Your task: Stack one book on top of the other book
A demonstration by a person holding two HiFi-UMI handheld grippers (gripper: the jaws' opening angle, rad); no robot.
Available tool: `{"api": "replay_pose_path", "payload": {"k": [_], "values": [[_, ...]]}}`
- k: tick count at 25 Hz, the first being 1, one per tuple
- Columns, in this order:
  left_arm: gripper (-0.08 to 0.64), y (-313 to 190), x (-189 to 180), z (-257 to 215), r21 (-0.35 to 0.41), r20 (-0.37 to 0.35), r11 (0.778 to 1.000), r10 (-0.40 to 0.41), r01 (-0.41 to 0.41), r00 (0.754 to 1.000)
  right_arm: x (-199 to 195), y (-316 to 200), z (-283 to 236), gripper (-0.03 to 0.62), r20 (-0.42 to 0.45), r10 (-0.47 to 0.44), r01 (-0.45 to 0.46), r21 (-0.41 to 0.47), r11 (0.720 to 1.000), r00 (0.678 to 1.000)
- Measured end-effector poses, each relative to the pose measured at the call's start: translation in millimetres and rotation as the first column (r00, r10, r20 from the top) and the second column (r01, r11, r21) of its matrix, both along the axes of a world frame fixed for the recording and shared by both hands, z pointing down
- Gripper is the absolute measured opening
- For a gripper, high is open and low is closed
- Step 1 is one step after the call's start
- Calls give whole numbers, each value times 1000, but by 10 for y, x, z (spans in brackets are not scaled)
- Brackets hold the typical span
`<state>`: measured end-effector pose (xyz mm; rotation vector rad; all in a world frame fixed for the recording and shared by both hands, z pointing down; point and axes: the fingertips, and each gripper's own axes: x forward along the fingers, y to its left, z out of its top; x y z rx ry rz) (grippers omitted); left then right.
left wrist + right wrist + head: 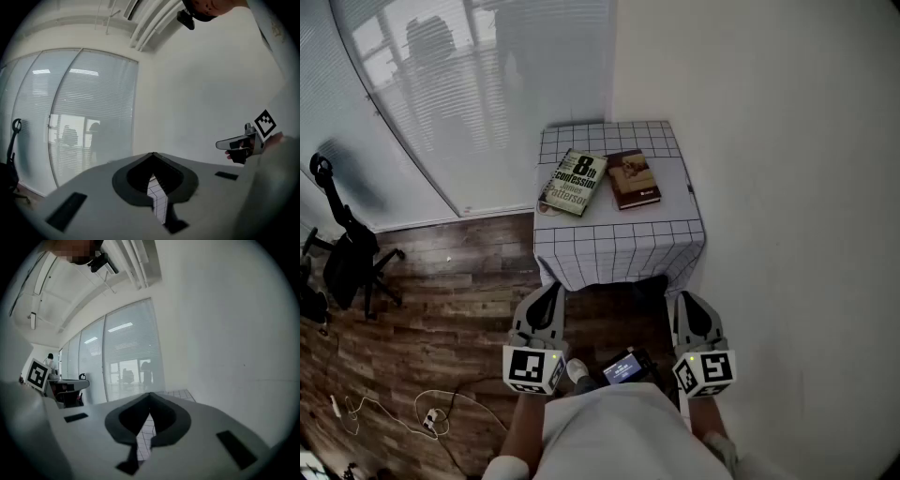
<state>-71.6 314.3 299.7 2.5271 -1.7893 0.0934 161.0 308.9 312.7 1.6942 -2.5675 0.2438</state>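
Two books lie side by side on a small table covered with a white grid-checked cloth [619, 246]. The larger one is green and white with black print [573, 181], on the left; a smaller brown book [633, 177] lies right of it. My left gripper [549, 292] and right gripper [691, 304] hang low, well short of the table's near edge, both shut and holding nothing. In the left gripper view the jaws [153, 155] meet at the tip, with the checked cloth [157, 200] showing through the slot. The right gripper's jaws [150, 395] also meet.
A white wall runs along the table's right side and frosted glass panels with blinds [469, 103] stand behind it. A black office chair [352, 253] and cables [422, 412] sit on the wooden floor at the left. A small device with a screen [626, 367] is at my waist.
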Motion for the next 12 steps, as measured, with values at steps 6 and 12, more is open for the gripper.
{"api": "replay_pose_path", "payload": {"k": [6, 12], "values": [[9, 34, 307, 20, -19, -3, 999, -27, 27, 1000, 354, 12, 24, 8, 9, -13, 13, -11, 1000, 1000], [9, 87, 569, -43, -12, 2, 998, -56, 56, 998, 641, 27, 1, 8, 20, -30, 30, -7, 1000, 999]]}}
